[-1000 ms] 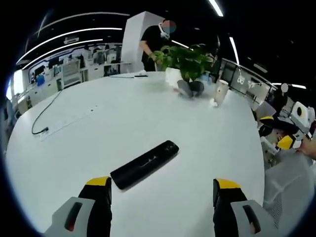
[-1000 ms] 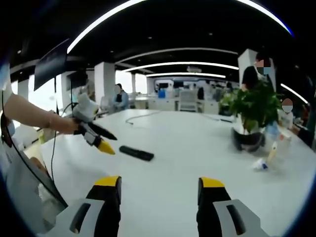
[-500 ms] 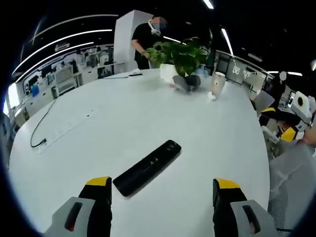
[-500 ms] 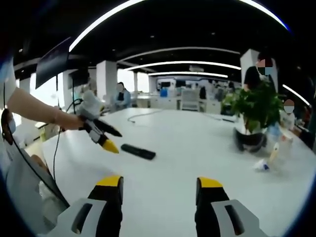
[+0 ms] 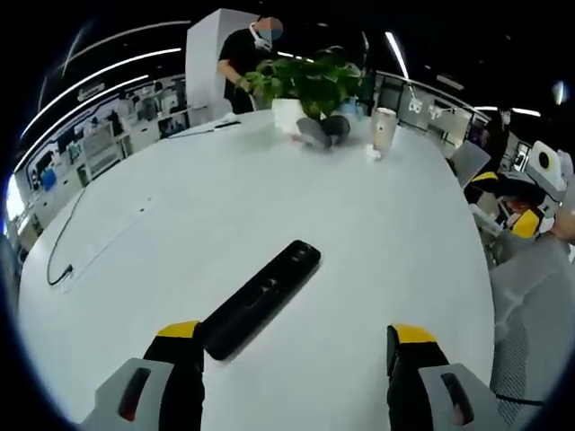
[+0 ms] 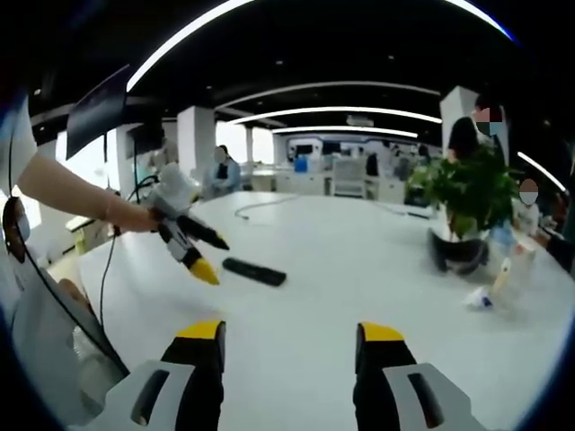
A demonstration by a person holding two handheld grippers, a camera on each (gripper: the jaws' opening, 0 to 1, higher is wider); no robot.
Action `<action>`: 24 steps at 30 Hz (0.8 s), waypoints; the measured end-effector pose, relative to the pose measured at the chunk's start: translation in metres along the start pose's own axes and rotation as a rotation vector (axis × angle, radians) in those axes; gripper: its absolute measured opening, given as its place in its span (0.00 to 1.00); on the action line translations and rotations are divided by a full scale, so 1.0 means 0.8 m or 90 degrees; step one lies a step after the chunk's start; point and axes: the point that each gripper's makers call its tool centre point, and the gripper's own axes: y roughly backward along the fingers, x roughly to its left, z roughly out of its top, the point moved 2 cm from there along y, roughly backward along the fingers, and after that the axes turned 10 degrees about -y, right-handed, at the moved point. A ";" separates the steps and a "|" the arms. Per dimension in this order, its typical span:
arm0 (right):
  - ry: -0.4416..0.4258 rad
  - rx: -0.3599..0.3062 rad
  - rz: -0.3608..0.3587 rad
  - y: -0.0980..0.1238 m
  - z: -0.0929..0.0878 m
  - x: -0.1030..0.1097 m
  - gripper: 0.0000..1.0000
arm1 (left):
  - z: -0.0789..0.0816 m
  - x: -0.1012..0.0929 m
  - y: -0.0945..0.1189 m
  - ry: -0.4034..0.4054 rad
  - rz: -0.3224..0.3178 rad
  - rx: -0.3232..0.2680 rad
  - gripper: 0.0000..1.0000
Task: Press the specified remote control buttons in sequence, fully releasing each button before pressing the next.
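The remote control (image 5: 260,298) lay flat on the white counter (image 5: 359,242) — a long, slim black bar set on a slant, its near end just beside the left claw's (image 5: 296,346) left jaw. Its buttons showed only as faint bumps; no markings could be read. The left claw stood wide open, yellow-tipped jaws apart with bare counter between them, gripping nothing.

In the right gripper view the same remote (image 6: 254,271) looked small and far off, with the left claw (image 6: 199,256) held by a hand (image 6: 135,215) just beside it, above the counter; whether it touched was unclear. The right claw (image 6: 289,346) was open too, empty. A leafy potted plant (image 6: 463,211) and a thin cable (image 5: 63,260) sat further back, details blurred.
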 end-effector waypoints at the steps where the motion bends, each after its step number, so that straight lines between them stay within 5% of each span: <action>1: 0.000 0.001 0.000 0.000 0.000 0.000 0.56 | -0.001 -0.001 0.000 -0.001 -0.003 0.003 0.86; 11: -0.005 0.002 0.001 0.000 -0.001 -0.001 0.56 | -0.008 0.001 0.000 -0.006 -0.019 0.016 0.86; 24: -0.011 0.000 -0.003 0.001 -0.001 -0.002 0.56 | 0.009 0.009 -0.004 -0.039 -0.042 0.028 0.84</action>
